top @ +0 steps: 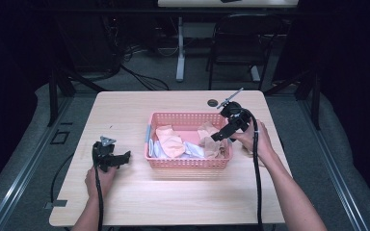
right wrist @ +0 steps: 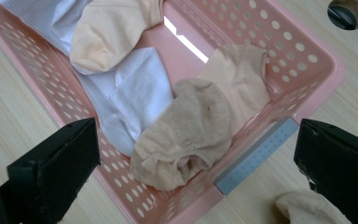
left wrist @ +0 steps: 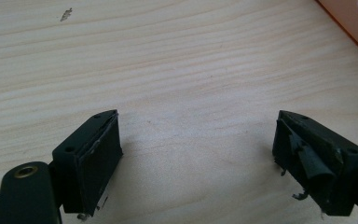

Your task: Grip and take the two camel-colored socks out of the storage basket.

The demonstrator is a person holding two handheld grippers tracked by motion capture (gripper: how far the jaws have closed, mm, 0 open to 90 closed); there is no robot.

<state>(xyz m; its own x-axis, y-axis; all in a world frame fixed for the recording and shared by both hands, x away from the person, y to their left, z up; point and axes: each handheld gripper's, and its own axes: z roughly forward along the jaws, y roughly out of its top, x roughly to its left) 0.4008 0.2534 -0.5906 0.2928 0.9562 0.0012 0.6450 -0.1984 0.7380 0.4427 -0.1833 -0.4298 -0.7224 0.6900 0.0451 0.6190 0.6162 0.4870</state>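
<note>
Pink plastic, full of round holes: the basket (top: 189, 161) sits mid-bench (top: 173, 202), with a grey strip (right wrist: 256, 155) on its short end wall nearest my right hand (top: 257, 140). Inside it lie several socks. A tan sock (right wrist: 186, 135) is bunched against that end wall, partly on top of a paler beige one (right wrist: 242, 74) that leans up the same corner. Beside them a white ribbed sock (right wrist: 130, 98) lies flat along the floor, and a peach sock (right wrist: 107, 37) rests further along, overlapping more white cloth.

My right tool (top: 224, 132) hangs over the right end of the basket, tilted down toward the socks. From the right gripper view its jaws are spread wide, one over the basket's long wall and one over the bare wood outside the end wall, and they hold nothing. Another beige sock (right wrist: 307, 207) lies on the bench just outside the basket, near that outer jaw and partly hidden by it. A round cable hole (top: 213, 102) sits in the bench beyond the basket.

My left tool (top: 118, 159) is low over the wood, left of the basket and apart from it, pointing toward it. Its jaws are also spread and empty, with only bare grain between them; the basket's corner (left wrist: 354, 23) just shows at the top right of the left gripper view. My left hand (top: 99, 180) grips it from behind.
</note>
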